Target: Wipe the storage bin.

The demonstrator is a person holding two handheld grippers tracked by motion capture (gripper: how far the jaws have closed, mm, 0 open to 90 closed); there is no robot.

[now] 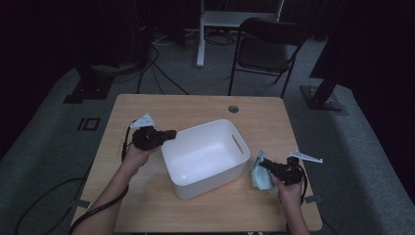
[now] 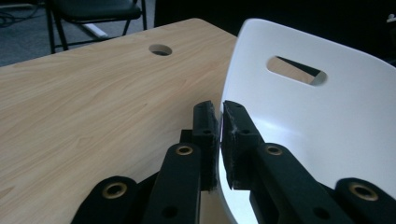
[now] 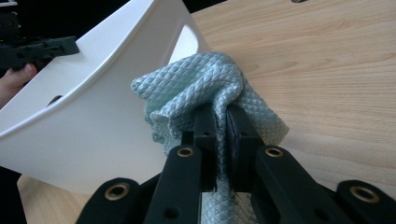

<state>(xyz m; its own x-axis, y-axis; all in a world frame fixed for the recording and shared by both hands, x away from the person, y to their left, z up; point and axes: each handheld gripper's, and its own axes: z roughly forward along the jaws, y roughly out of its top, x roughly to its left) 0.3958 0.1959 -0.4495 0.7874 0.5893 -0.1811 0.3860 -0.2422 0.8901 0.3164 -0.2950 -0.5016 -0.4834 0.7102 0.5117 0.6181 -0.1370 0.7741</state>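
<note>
Cloth [image 3: 210, 88] pinched in right claw [image 3: 221, 116], beside bin [image 1: 205, 156]

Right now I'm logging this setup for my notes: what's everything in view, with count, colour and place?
bin: one, white, slotted handles, middle of the table.
cloth: one, pale blue-green, quilted, right of the bin.
table: one, light wood, round hole near the far edge.
chair: one, black, folding, on the floor beyond the table.
left hand-held gripper: one, black, shut on the bin's rim.
right hand-held gripper: one, black, shut on the cloth.
</note>
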